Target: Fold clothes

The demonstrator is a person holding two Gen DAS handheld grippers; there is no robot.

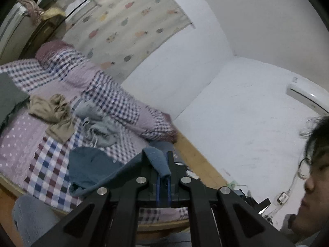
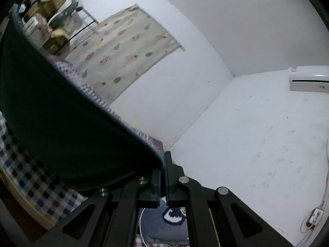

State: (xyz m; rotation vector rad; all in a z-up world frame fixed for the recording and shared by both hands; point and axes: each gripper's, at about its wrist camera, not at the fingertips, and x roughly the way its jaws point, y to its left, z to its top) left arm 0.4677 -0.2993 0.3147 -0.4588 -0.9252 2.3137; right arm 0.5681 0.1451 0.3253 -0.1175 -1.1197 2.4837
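A blue garment [image 1: 92, 168] is lifted off the bed, and my left gripper [image 1: 163, 164] is shut on a folded edge of it, which sticks up between the fingers. In the right wrist view the same blue garment [image 2: 61, 127] stretches dark and taut across the left half of the frame. My right gripper [image 2: 163, 164] is shut on its corner. A tan garment [image 1: 53, 113] and a light blue-grey garment [image 1: 98, 127] lie crumpled on the bed further back. A dark grey-green cloth [image 1: 8, 98] lies at the left edge.
The bed [image 1: 45, 170] has a purple checked and dotted cover, with a rolled checked quilt [image 1: 115, 96] along the wall. A patterned curtain [image 1: 133, 24] hangs behind. A person's head [image 1: 314, 175] is at the right. An air conditioner [image 2: 308, 78] hangs on the white wall.
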